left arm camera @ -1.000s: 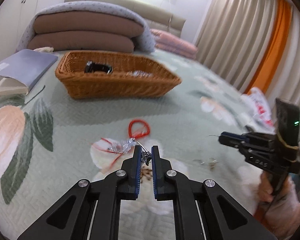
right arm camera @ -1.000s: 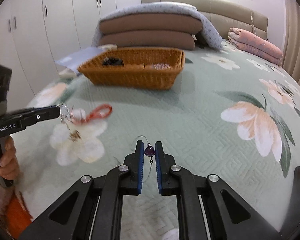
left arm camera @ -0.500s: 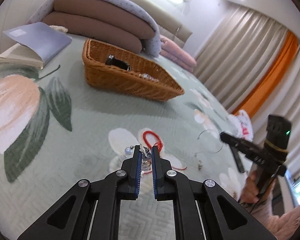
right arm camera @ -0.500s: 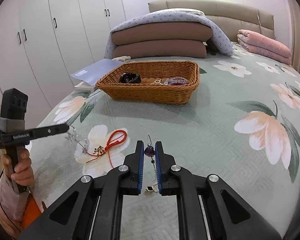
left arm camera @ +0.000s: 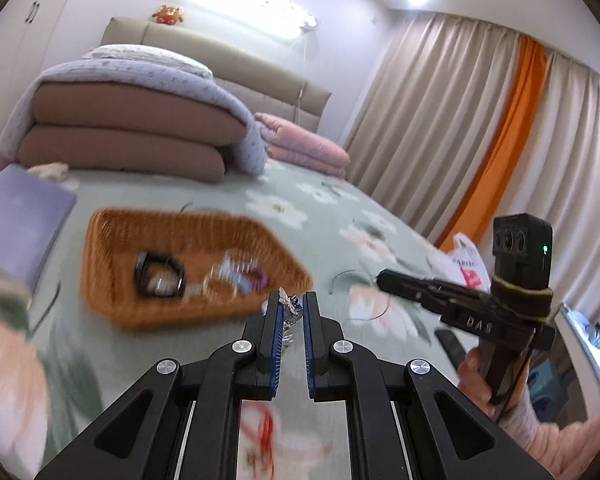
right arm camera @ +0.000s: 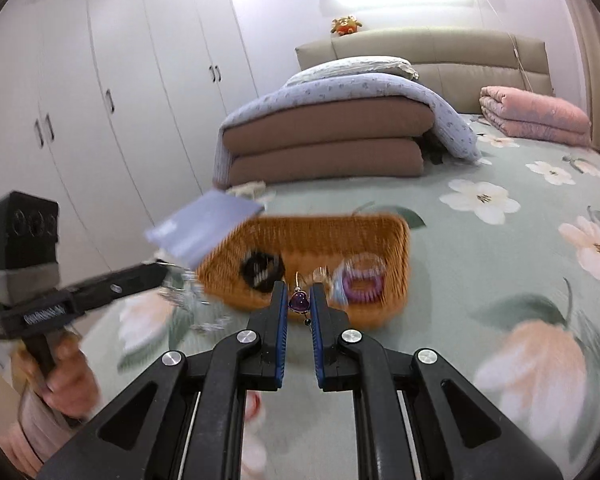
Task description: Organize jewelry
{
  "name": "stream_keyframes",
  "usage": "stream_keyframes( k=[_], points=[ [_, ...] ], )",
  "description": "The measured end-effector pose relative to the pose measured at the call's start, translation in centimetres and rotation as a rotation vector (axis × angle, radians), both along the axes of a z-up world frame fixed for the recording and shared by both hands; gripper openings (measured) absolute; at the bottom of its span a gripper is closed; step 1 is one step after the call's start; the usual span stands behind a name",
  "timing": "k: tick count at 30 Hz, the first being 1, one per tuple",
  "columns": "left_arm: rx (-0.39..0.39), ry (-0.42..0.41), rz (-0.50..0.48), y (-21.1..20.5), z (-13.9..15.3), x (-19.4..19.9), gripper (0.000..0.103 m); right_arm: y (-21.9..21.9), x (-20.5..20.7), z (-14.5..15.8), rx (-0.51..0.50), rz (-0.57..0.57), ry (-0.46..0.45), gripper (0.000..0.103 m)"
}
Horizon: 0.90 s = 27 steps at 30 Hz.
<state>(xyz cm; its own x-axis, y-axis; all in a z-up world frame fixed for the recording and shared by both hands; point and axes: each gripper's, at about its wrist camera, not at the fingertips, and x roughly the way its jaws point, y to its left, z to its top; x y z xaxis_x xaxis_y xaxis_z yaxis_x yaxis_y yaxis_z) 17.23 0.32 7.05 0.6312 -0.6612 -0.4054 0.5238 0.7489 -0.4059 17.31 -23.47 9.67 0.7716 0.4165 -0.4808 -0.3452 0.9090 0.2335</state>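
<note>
From the left wrist camera, the left gripper (left arm camera: 291, 310) is drawn narrow and pinches a small silver charm piece (left arm camera: 287, 304) between its blue pads; a red cord (left arm camera: 266, 428), blurred, hangs low between the arms of the gripper; ahead and a little left sits the wicker basket (left arm camera: 112, 304) on the bed (left arm camera: 324, 236), blurred, with a black watch (left arm camera: 159, 276), a clear bangle and a purple band (left arm camera: 256, 276) inside it; a lilac book (left arm camera: 20, 216) lies left of the basket; at the right the right gripper (left arm camera: 380, 280) reaches in, held by a hand (left arm camera: 476, 376), and a thin wire loop (left arm camera: 352, 276) shows at its tip; its fingers look together here, though the tip is too small to be sure.

From the right wrist camera, the right gripper (right arm camera: 299, 300) is narrow and clamps a purple heart pendant (right arm camera: 299, 302) between its pads, a thin gold hook rising above it and a dark bead hanging below; the basket (right arm camera: 396, 248) lies just beyond the fingertips, holding the black watch (right arm camera: 261, 271) and the purple band (right arm camera: 362, 286); the lilac book (right arm camera: 204, 228) overlaps its left corner; at the left the left gripper (right arm camera: 162, 270), held in a hand (right arm camera: 66, 376), carries a blurred glittering chain (right arm camera: 188, 296) at its tip, above the floral bed cover.
</note>
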Motion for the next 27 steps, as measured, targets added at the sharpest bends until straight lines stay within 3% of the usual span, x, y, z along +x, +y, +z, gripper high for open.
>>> stream_keyframes(
  k=[5, 12, 21, 23, 24, 26, 27],
  points=[
    [-0.014, 0.027, 0.042, -2.4, -0.2, 6.5, 0.01, 1.0, 5.7, -0.5, 0.011, -0.016, 0.037, 0.013],
    [-0.041, 0.103, 0.099, -3.7, -3.8, 13.2, 0.01, 2.2, 11.9, -3.4, -0.017, -0.043, 0.119, 0.013],
    [-0.013, 0.148, 0.138, -3.6, -6.6, 15.4, 0.01, 2.5, 16.4, -6.2, 0.018, -0.068, 0.236, 0.014],
    [-0.005, 0.144, 0.14, -3.6, -6.5, 15.3, 0.01, 2.5, 16.8, -6.6, 0.015, -0.065, 0.261, 0.022],
    [0.001, 0.142, 0.141, -3.6, -6.5, 15.2, 0.01, 2.4, 16.7, -6.6, 0.02, -0.06, 0.268, 0.032],
    [-0.001, 0.144, 0.128, -3.7, -6.4, 14.8, 0.02, 2.0, 16.1, -6.5, 0.021, -0.065, 0.256, 0.038],
    [-0.002, 0.137, 0.128, -3.7, -6.2, 14.6, 0.032, 1.7, 15.5, -6.3, 0.019, -0.062, 0.248, 0.038]
  ],
)
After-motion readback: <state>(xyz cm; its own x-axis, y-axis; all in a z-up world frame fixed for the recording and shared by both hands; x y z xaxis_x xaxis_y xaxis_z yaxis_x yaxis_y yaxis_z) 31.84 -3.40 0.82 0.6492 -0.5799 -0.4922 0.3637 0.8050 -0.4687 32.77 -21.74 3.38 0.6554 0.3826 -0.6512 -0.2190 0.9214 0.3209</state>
